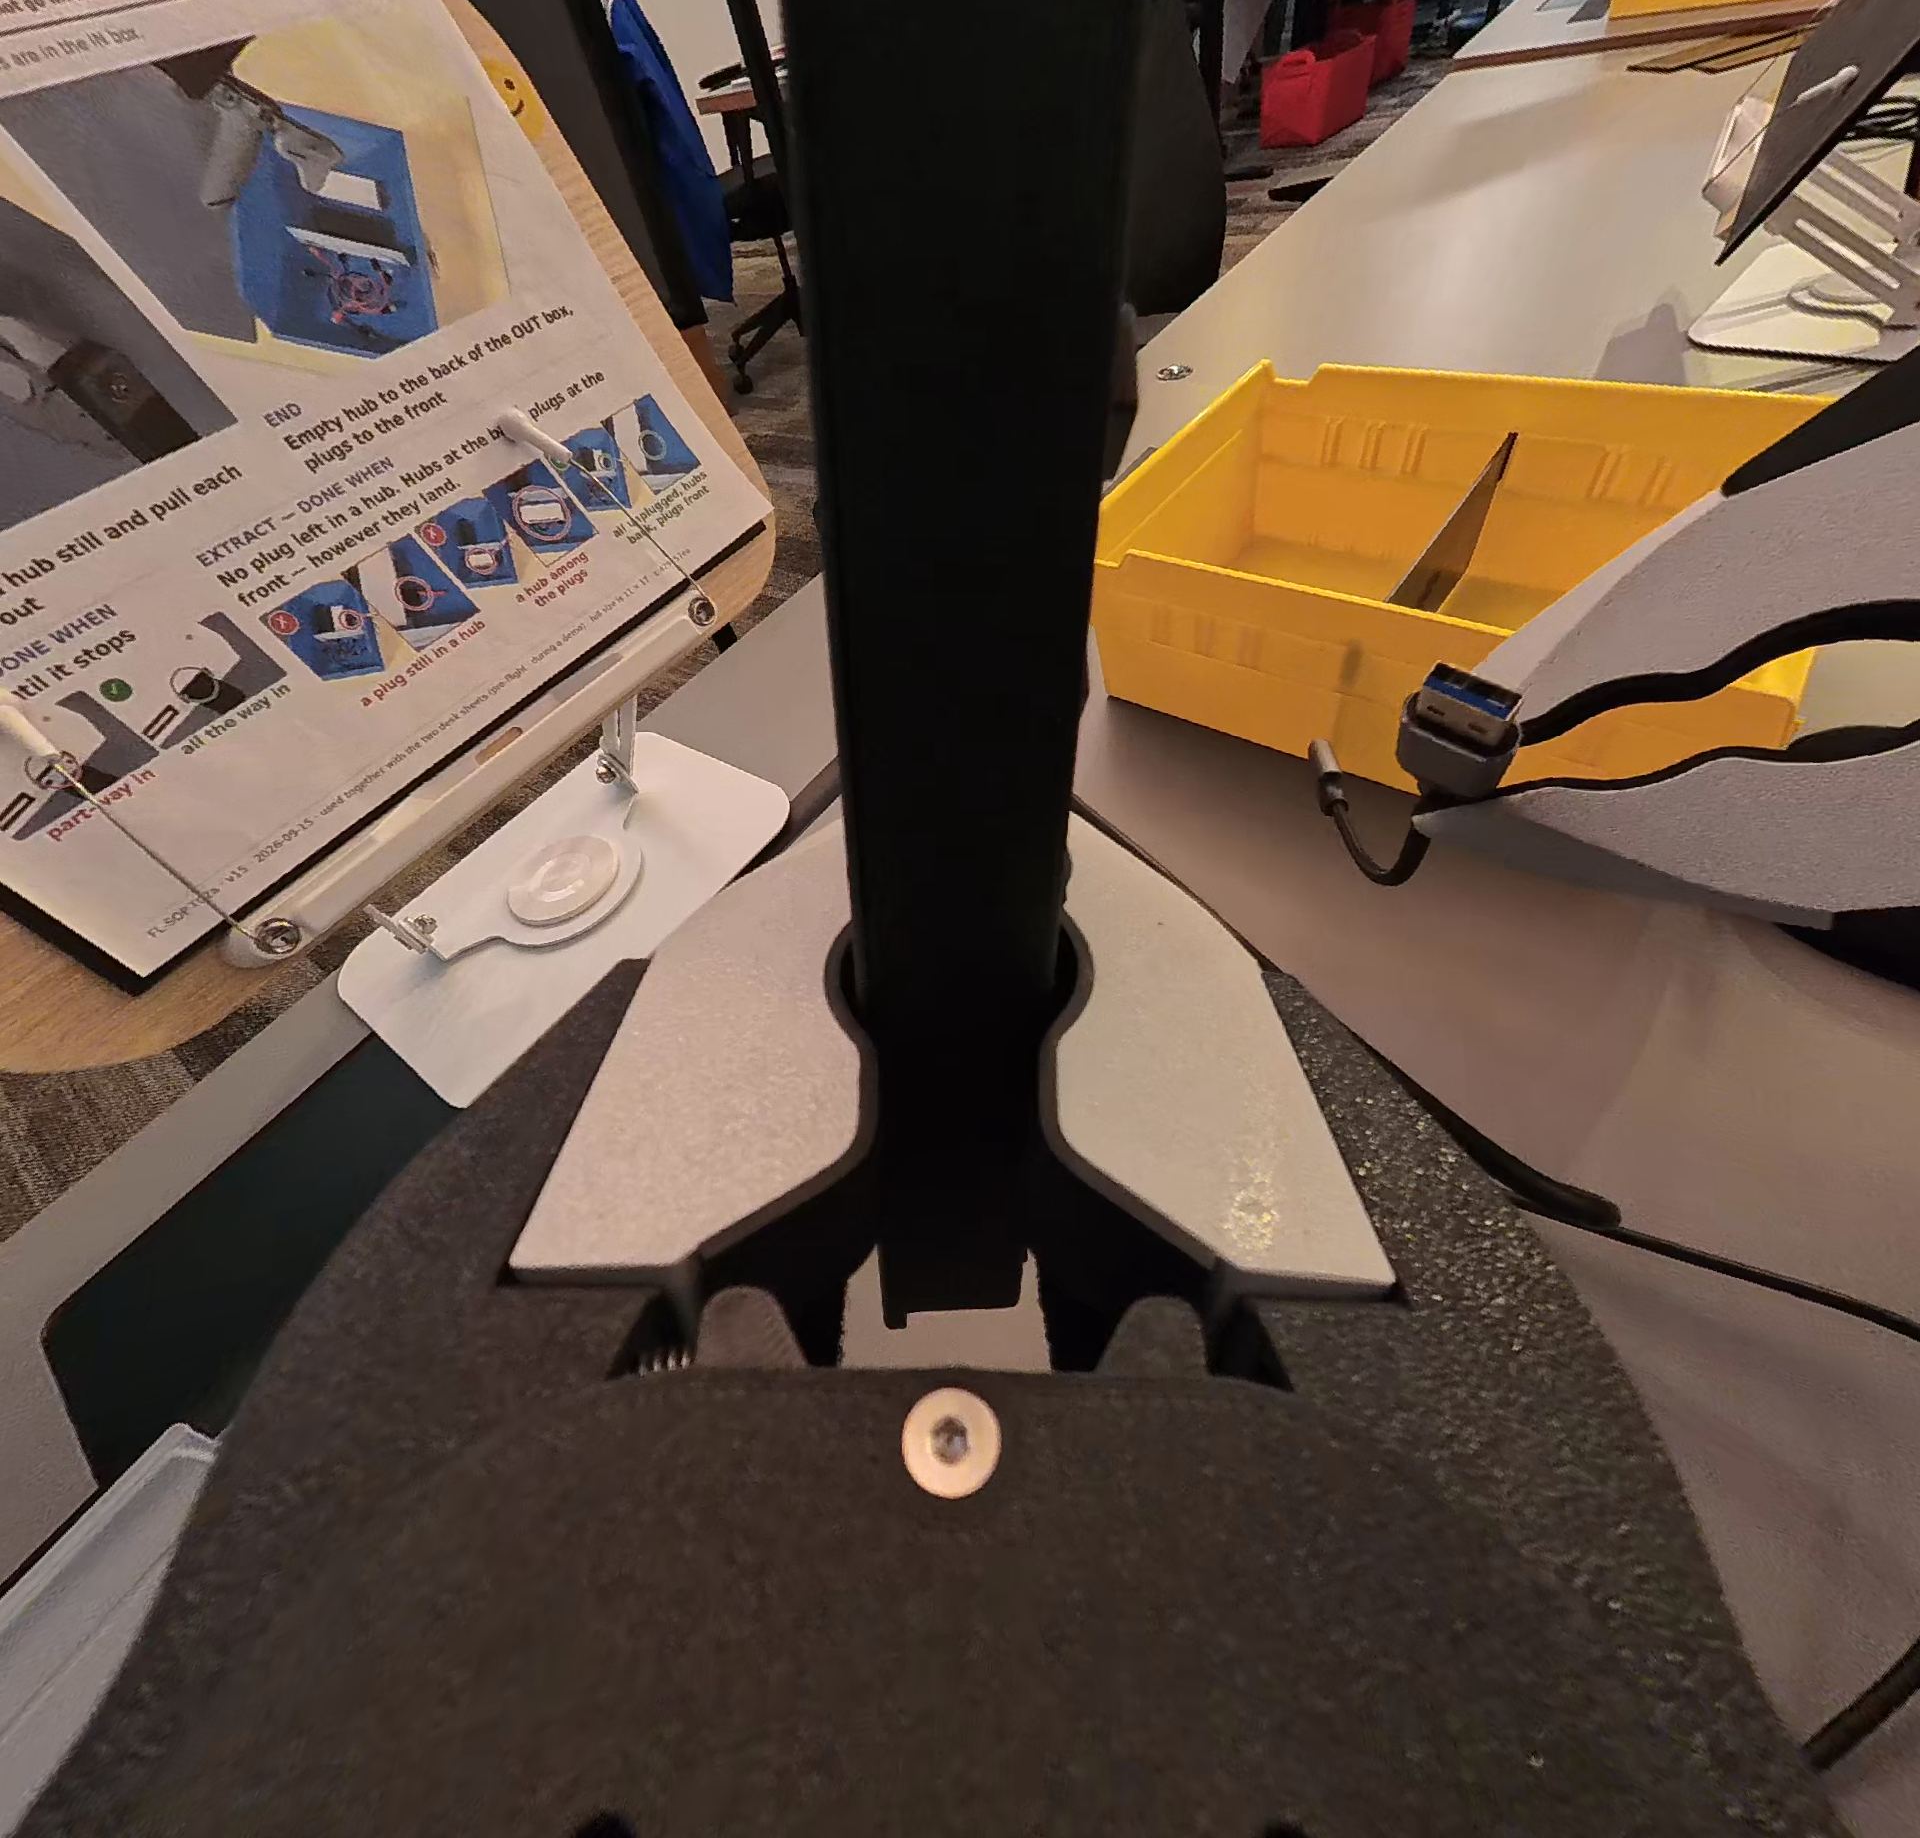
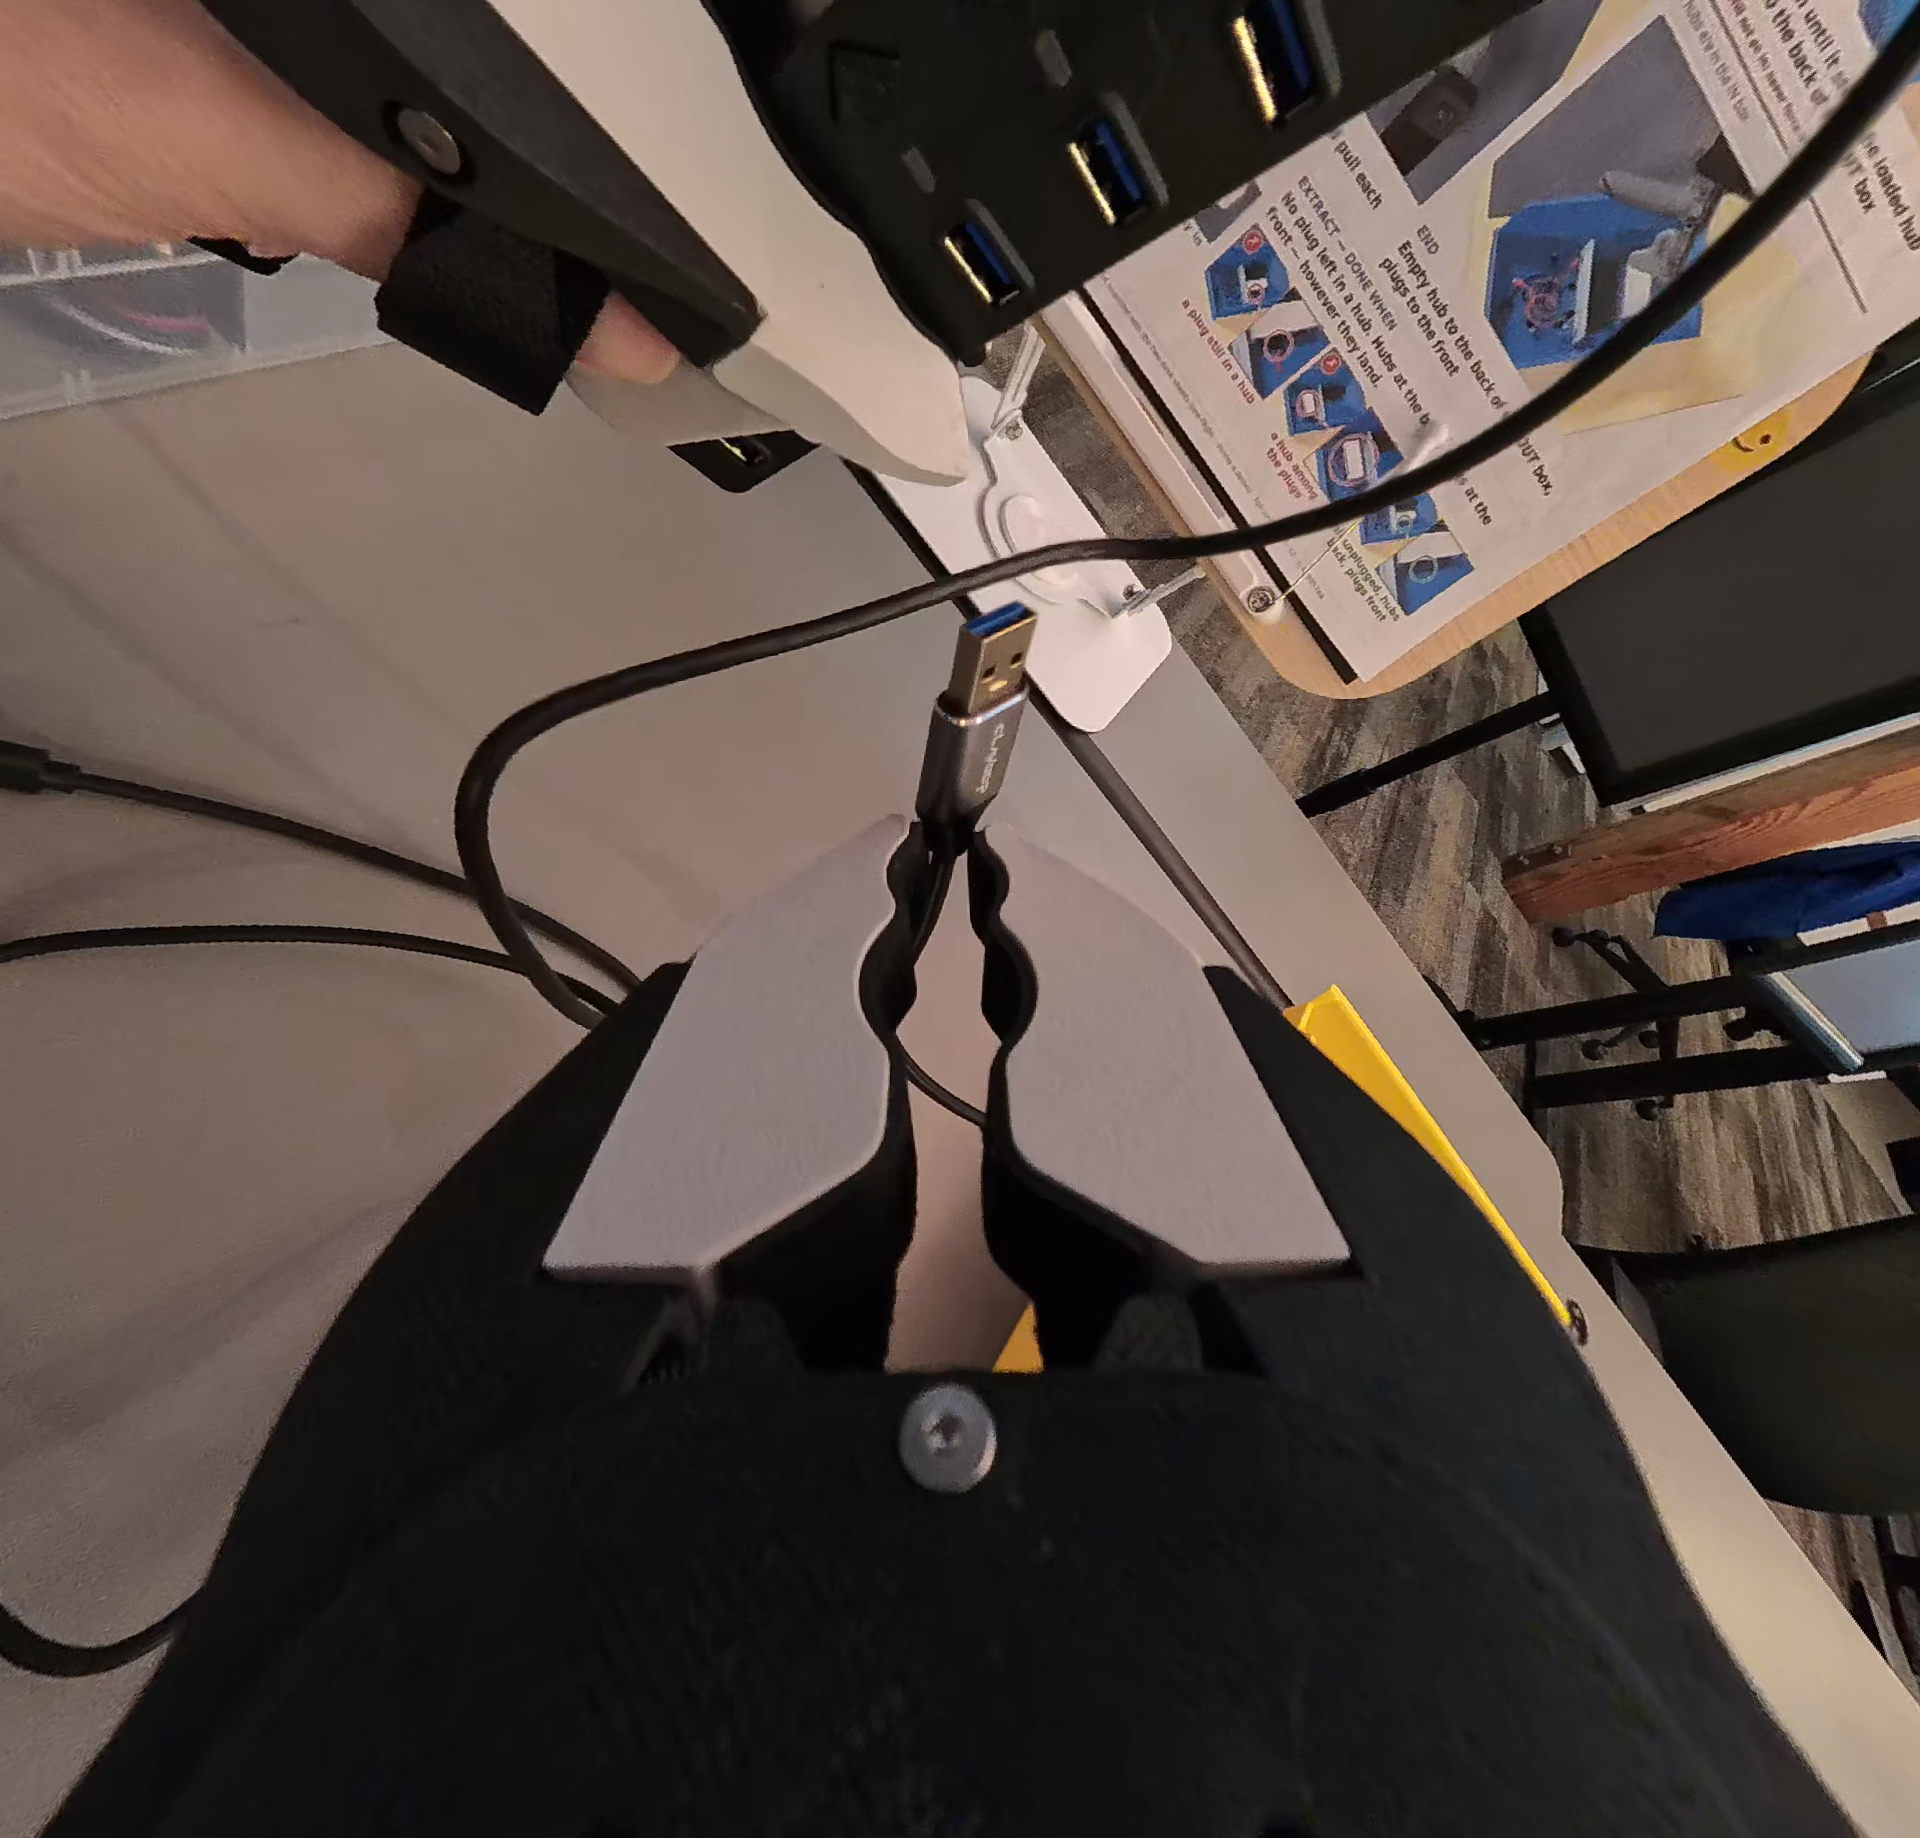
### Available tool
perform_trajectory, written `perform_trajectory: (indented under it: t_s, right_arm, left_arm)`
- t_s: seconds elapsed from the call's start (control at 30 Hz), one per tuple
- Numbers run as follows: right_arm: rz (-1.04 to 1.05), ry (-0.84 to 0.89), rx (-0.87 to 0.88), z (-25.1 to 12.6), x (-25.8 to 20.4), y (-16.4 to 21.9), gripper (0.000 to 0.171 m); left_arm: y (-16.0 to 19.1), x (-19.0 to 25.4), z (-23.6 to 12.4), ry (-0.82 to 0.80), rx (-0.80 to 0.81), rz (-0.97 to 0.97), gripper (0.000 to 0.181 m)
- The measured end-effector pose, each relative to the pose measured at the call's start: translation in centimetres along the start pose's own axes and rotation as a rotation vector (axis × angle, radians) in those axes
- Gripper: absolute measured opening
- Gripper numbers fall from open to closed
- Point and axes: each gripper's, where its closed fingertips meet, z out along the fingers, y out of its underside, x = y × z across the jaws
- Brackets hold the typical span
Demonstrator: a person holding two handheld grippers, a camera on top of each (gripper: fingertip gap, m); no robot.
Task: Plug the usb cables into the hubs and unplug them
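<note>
Black USB hub (image 1: 956, 541), long and narrow, is clamped between the grey fingers of the left gripper (image 1: 956, 967) and stands up the middle of the left wrist view. From the right wrist view the same hub (image 2: 1091, 74) crosses the top of the frame, held off the table, its row of blue-lined ports (image 2: 1112, 173) facing down toward the plug; the visible ports are empty.

Right gripper (image 2: 940, 843) is pinched on the USB cable (image 2: 623, 687) right behind its grey plug (image 2: 977, 739). Plug's metal tip points up at the hub, near but not touching. The cable loops away left over the grey table (image 2: 312, 562). In the left wrist view the plug (image 1: 1460, 734) sticks out of the right gripper's fingertips (image 1: 1558, 687), just in front of a yellow bin (image 1: 1247, 562) with a dark divider.

Instruction sheet (image 1: 312, 438) sits on a white stand (image 1: 561, 895) at the table's far edge.
</note>
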Motion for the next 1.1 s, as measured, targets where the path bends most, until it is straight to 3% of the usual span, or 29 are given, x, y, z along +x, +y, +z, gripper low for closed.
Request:
perform_trajectory:
  t_s: [0.27, 0.7, 0.8, 1.1]
  right_arm:
    - [0.070, -0.162, -0.012, 0.7, -0.3, -1.1, 0.008]
    - [-0.005, -0.170, -0.097, 1.8, -0.8, -1.6, 0.009]
    - [0.019, -0.209, -0.137, 1.9, -1.4, 0.0, 0.009]
    - [0.175, -0.554, -0.236, 3.0, -7.5, 7.1, 0.008]
  left_arm:
    - [0.1, 0.6, 0.4, -0.013, -0.026, 0.046, 0.026]
    - [0.4, 0.6, 0.6, -0.029, -0.045, 0.069, 0.027]
    - [0.5, 0.1, 0.4, -0.040, -0.048, 0.066, 0.026]
    - [0.6, -3.6, -2.3, -0.109, -0.033, 0.020, 0.026]
